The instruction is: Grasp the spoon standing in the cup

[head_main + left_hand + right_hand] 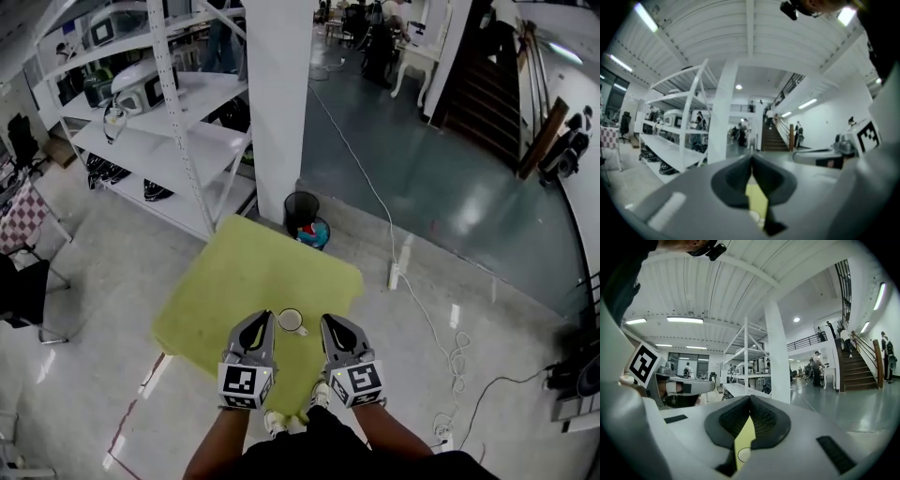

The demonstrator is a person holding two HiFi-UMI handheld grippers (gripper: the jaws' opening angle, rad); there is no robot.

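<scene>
- Spoon could not be picked out at this size; the white cup point(292, 321) stood on the yellow-green table point(244, 277), toward its near edge.
- In the head view the cup lay between the two gripper tips, apparently touching neither.
- Left gripper point(265, 317): jaws together, tips meeting, nothing between them. It pointed roughly level into the room.
- Right gripper point(328, 322): jaws likewise closed tip to tip and empty. A strip of table and the cup's rim showed through the gap below the pads.
- The two grippers were held side by side, marker cubes toward the person.
- Beyond the table stood a white pillar point(277, 103), a white shelving rack point(178, 122) and a black bin point(301, 208) at the pillar's foot.
</scene>
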